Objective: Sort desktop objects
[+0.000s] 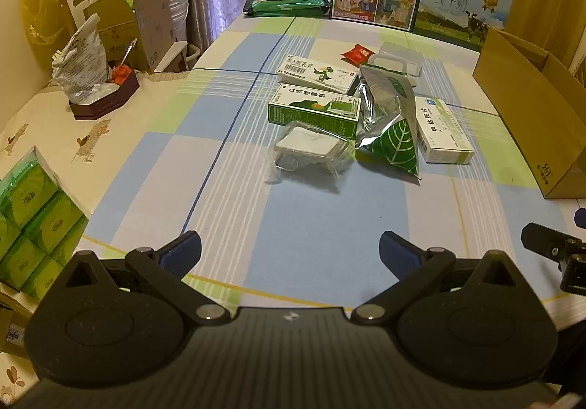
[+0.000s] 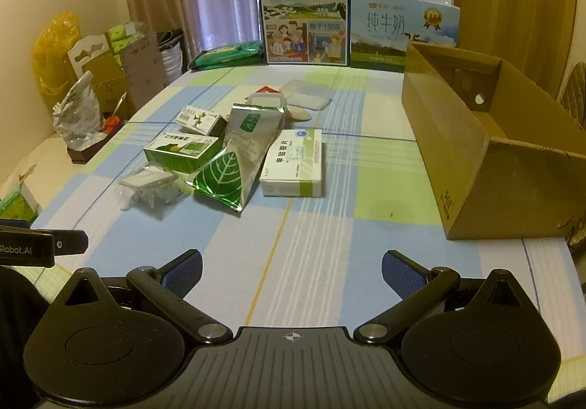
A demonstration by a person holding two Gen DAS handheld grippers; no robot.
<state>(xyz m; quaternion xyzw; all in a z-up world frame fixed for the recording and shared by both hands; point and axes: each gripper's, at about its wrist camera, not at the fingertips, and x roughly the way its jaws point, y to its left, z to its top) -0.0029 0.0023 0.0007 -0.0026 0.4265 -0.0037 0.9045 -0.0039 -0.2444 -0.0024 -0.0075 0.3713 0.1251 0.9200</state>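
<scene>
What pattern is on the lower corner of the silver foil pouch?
A white leaf on green, on the foil pouch; clearest in the right wrist view.

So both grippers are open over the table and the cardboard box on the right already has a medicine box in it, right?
Not quite. Both the left gripper and right gripper are open, but the cardboard box holds nothing visible; the right wrist view shows its bare interior.

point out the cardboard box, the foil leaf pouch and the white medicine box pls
cardboard box (image 2: 454, 149), right wrist view, outer side wall.
foil leaf pouch (image 2: 223, 176), right wrist view, green leaf print.
white medicine box (image 1: 441, 130), left wrist view, top face.
</scene>
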